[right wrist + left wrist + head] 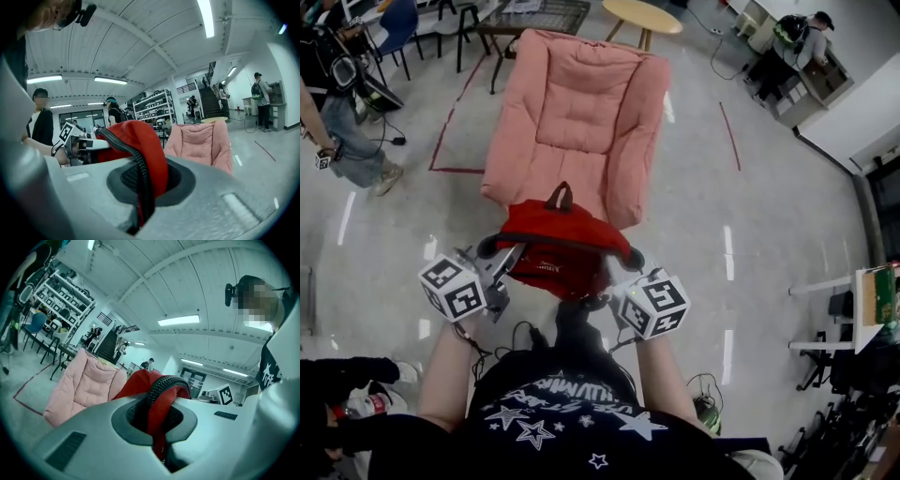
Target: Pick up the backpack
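Your left gripper (159, 425) is doing its share. Its fingers (89, 432) are closed tight on a red, black-edged strap (164, 392), which rises out of the pinch and arches over toward the bag.

Between your two hands the backpack (562, 246) hangs by its straps with its top handle (560, 195) standing up. It sits just in front of the front edge of the pink armchair (581, 103). As far as the head view lets me judge, it is clear of the seat and well above the floor (750, 234).

Your right gripper (140, 199) mirrors the left. Its fingers (225, 197) are clamped on the second strap (143, 164), with red fabric bunched in the pinch.

So I'd call the pick-up essentially done. Both grips are made, the load is on the straps, and nothing under the bag appears to be carrying it. What's left looks small to me: keep both grips firm, hold the bag level so neither strap slides through, and bring it to wherever you mean to finish.

The one thing I can't confirm is whether the bag's underside is fully free of the seat's front edge, because the head view looks down on it from above.
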